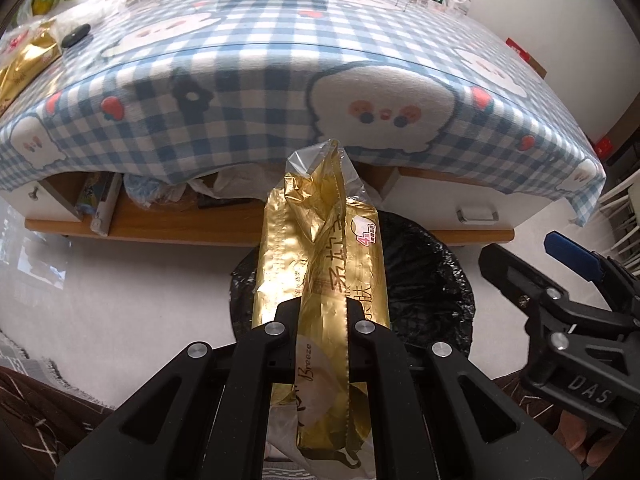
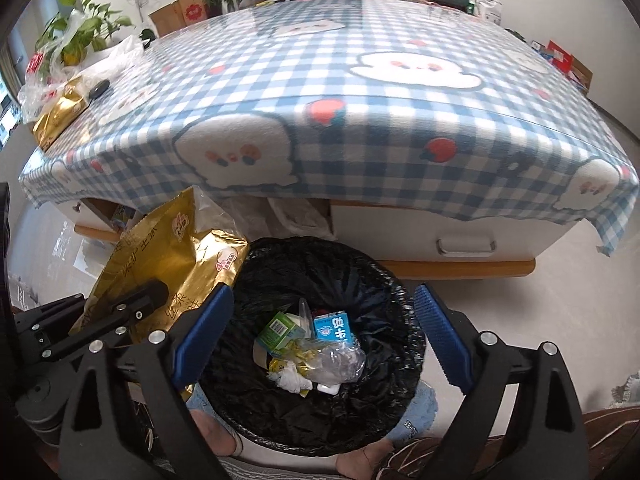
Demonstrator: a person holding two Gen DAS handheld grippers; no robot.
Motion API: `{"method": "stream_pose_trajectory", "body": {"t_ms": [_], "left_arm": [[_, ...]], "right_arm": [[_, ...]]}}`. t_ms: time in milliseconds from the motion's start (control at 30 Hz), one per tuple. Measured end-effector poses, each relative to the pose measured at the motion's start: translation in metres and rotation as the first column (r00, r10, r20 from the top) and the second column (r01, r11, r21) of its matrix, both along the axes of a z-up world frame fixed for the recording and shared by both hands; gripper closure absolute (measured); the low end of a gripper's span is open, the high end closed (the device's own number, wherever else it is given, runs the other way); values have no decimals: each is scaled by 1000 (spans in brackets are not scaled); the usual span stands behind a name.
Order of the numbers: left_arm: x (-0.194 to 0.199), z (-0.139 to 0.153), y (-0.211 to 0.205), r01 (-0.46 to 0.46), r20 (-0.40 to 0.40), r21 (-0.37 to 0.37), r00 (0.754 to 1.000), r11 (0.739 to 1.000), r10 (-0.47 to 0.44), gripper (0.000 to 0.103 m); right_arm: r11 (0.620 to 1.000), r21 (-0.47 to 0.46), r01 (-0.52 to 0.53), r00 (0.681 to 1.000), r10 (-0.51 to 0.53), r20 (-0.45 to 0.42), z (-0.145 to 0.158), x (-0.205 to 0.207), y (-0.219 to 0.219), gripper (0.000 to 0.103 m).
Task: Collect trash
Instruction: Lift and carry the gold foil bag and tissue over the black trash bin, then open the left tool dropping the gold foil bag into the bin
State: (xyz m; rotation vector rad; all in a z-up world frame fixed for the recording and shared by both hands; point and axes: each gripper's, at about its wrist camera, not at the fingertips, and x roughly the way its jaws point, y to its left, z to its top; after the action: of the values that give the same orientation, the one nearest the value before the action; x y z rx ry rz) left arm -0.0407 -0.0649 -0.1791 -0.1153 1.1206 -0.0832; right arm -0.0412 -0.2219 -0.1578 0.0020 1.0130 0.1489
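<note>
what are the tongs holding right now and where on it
The left tongs are shut on the gold wrapper, pinching it near its lower middle. The right tongs stand open and empty over the trash bin.

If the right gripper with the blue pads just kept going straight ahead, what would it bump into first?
Probably the trash heap in the black-lined bin: the open right gripper points down into its mouth, towards the crumpled clear plastic and blue carton. Nothing shows between, though depth is hard to judge.

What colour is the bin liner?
Black; the bin liner shows best in the right wrist view.
</note>
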Motion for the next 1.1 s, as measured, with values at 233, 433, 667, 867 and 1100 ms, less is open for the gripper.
{"method": "stream_pose_trajectory", "body": {"t_ms": [233,433,667,867,1100], "left_arm": [[4,-5,-21,30,-7,-5,1000,1000,-30,99],[3,-3,-33,53,-3,-6,999,999,-53,99],[6,-3,-40,63,1,-12,998,998,-63,97],[6,-2,-44,70,17,-4,997,998,-70,83],[-4,21,-35,41,74,16,996,999,-42,40]], "right_arm": [[998,7,67,998,-67,-12,3,-2,-36,10],[995,8,97,995,-97,0,8,-3,-57,10],[996,-10,93,996,-93,15,16,-5,-63,10],[996,-30,84,996,-84,17,18,-12,-64,10],[997,-40,70,997,-68,34,25,-20,-56,10]]}}
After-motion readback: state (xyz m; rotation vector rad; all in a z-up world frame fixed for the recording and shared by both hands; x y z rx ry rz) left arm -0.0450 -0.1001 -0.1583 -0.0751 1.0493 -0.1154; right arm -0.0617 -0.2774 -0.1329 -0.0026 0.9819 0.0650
